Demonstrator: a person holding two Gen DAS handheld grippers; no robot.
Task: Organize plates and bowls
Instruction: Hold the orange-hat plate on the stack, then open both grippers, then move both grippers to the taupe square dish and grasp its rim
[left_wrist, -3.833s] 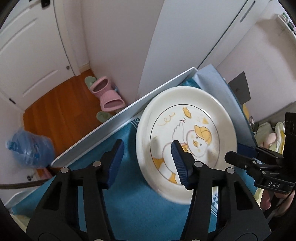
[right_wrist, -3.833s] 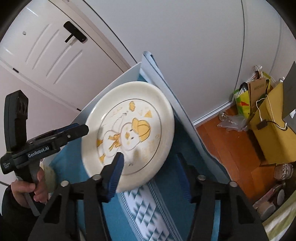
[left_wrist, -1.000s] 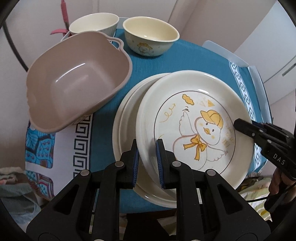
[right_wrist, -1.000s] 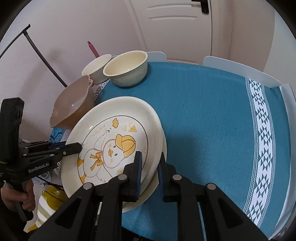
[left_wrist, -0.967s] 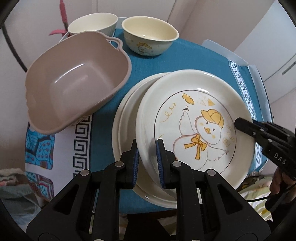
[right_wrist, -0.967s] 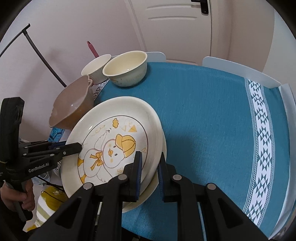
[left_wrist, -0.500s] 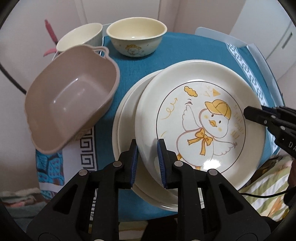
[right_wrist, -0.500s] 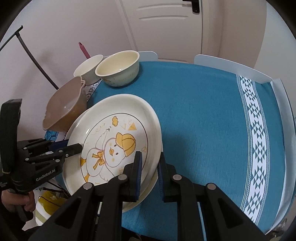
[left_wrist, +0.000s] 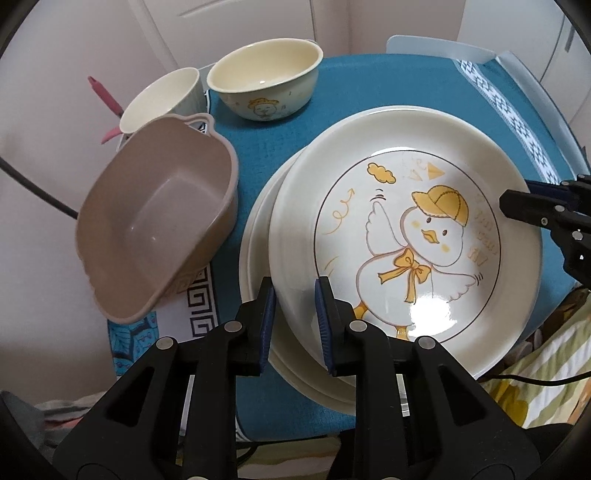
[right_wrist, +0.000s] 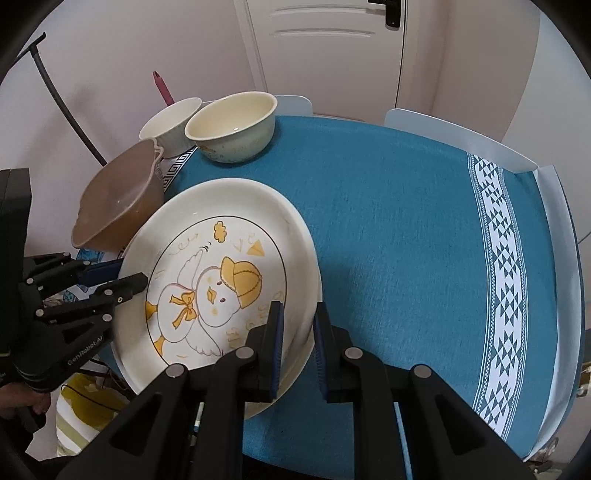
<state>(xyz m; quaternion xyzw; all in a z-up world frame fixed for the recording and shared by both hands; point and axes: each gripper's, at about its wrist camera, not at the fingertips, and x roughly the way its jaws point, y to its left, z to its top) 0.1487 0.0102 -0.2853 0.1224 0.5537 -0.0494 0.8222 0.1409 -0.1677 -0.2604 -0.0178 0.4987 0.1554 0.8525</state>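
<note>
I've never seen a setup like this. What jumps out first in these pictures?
The big duck plate sits atop other plates on the blue tablecloth, its rim between the blue-padded fingers of the left gripper and the right gripper on opposite sides. Left of it tilts a brown tub, with two cream bowls behind.

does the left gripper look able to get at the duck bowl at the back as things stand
Probably not right away. The left gripper is shut on the rim of the duck plate, which the right gripper also grips. Past the plate, bare blue cloth leads to the duck bowl, so the path looks free once it lets go.
</note>
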